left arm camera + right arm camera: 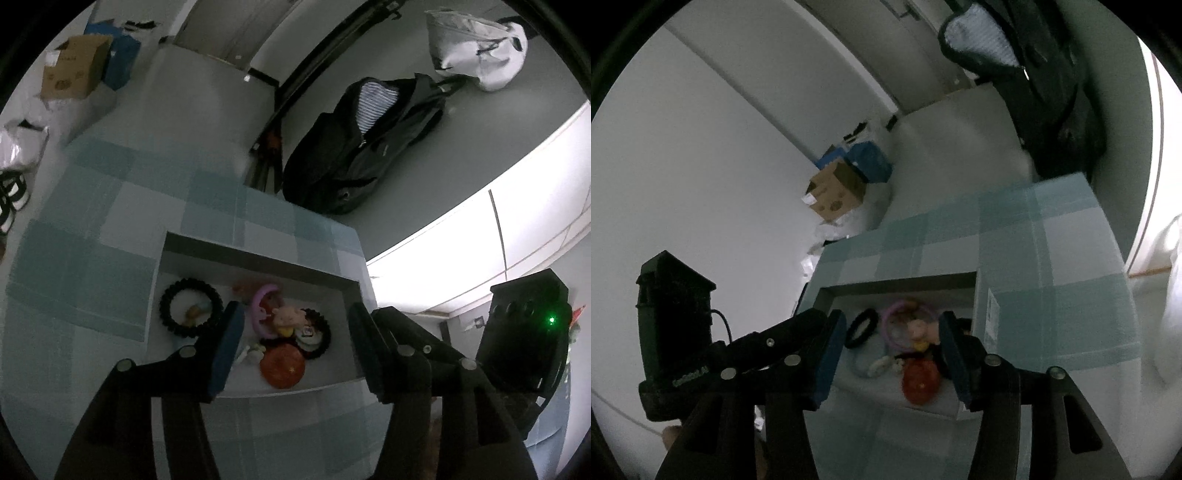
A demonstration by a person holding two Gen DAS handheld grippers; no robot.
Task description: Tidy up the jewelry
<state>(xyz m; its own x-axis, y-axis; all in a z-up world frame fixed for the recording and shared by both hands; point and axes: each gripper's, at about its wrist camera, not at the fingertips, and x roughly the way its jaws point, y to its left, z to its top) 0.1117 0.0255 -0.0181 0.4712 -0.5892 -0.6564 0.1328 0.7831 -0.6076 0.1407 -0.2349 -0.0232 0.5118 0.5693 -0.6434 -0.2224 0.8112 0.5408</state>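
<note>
I'm hanging both claws over the box [258, 258] of trinkets [284, 332]. Left claw [291, 350] and right claw [892, 354] are gaping apart, gripping nothing.

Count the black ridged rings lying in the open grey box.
2. One black ridged ring lies at the left end of the grey box; the other sits on the right, partly covered by trinkets. More may be hidden underneath.
</note>
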